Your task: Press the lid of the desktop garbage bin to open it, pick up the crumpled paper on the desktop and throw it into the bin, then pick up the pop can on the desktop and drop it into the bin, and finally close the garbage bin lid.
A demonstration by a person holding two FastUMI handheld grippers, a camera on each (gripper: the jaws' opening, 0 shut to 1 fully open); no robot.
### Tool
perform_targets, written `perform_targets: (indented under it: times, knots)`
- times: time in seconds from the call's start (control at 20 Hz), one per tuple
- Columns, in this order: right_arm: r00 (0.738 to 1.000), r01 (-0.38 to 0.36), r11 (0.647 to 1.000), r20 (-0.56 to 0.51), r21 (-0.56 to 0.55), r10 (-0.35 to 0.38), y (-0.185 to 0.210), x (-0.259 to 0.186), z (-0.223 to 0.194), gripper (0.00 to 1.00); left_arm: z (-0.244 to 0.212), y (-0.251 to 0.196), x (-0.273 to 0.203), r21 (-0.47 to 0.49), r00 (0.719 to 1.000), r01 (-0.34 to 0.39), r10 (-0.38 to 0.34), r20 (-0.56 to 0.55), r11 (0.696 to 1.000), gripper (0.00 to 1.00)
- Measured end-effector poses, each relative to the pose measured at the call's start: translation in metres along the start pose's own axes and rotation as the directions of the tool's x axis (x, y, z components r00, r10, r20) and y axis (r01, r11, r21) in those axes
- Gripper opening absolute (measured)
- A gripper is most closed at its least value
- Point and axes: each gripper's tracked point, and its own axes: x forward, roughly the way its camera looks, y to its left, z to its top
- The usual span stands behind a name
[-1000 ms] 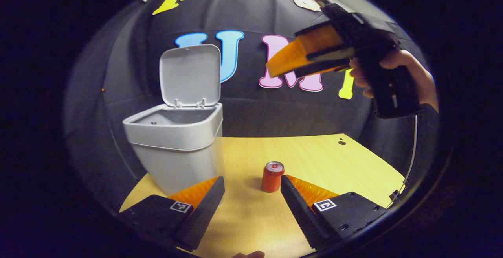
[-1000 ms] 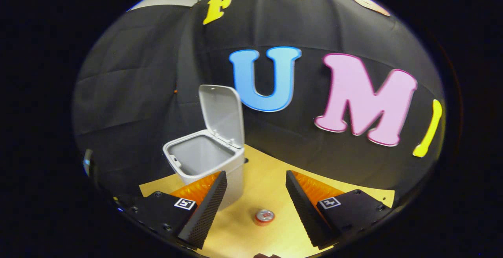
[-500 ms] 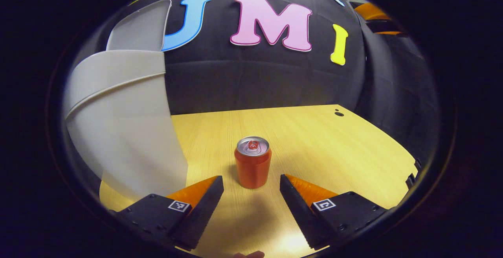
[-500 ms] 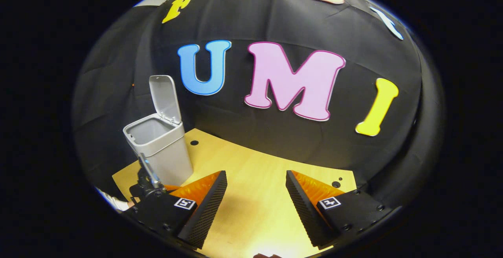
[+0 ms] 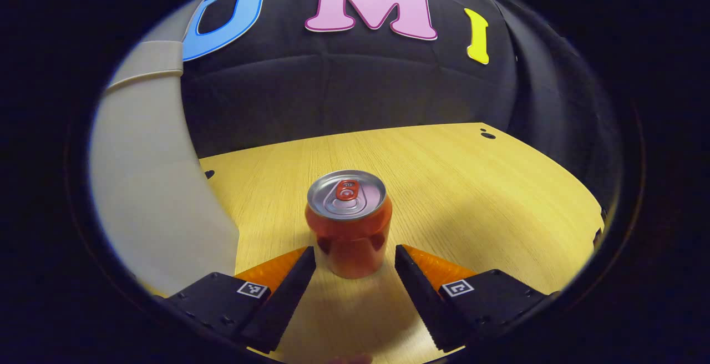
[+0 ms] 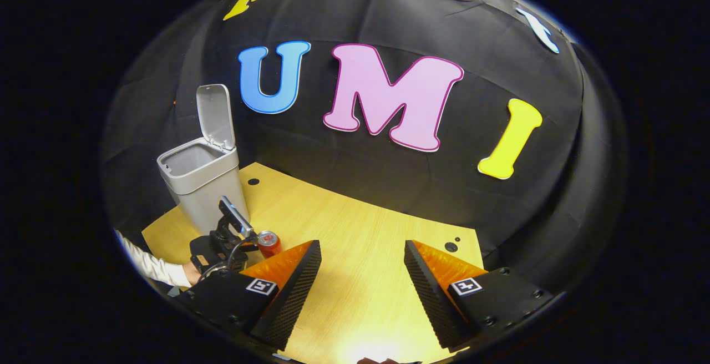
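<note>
In the left gripper view the garbage bin [image 5: 150, 186] stands just left of the pop can [image 5: 348, 222], its grey wall close by, so the drop should be a short carry. One can stands upright on the counter [image 5: 471, 186], just ahead of the left tool [image 5: 355, 261], whose fingers are spread apart with the can's base at the gap between their tips, not yet pinched (a line-up for a side grasp, I judge).

In the right gripper view the one bin [image 6: 202, 186] has its lid [image 6: 216, 114] tipped upright, left open to take the can [image 6: 268, 242] standing just right of it. No crumpled paper lies on the counter, so that step looks done. Farther right of the bin, the right tool [image 6: 360, 275] hangs spread apart and empty, clear of the work.
</note>
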Motion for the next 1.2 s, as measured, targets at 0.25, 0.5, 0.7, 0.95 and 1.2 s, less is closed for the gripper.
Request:
perform_targets:
  times: [0.25,0.5,0.7,0.95,1.2]
  knots:
    - [1.000,-0.006,1.000,-0.013,0.000,0.006,0.009,-0.004,-0.008,0.97,0.014,0.002,0.017,0.038,1.000,0.014,-0.015,0.023,0.999,0.99]
    - [1.000,0.019,0.998,-0.002,0.054,-0.019,0.002,-0.019,-0.008,0.97,0.058,0.004,-0.014,-0.006,0.996,0.020,-0.019,0.089,1.000,0.87]
    - [0.999,0.025,0.993,0.044,0.115,-0.030,-0.006,-0.031,0.001,0.97,0.129,0.010,-0.076,-0.008,0.979,0.015,-0.013,0.205,1.000,0.87]
    - [0.996,-0.026,0.976,0.084,0.215,0.008,-0.005,-0.033,0.008,0.97,0.240,0.045,-0.180,-0.041,0.935,-0.049,0.060,0.350,0.998,0.87]
    - [0.987,-0.092,0.953,0.157,0.290,0.047,-0.004,-0.025,0.031,0.97,0.277,0.125,-0.243,-0.071,0.893,-0.224,0.234,0.385,0.972,0.86]
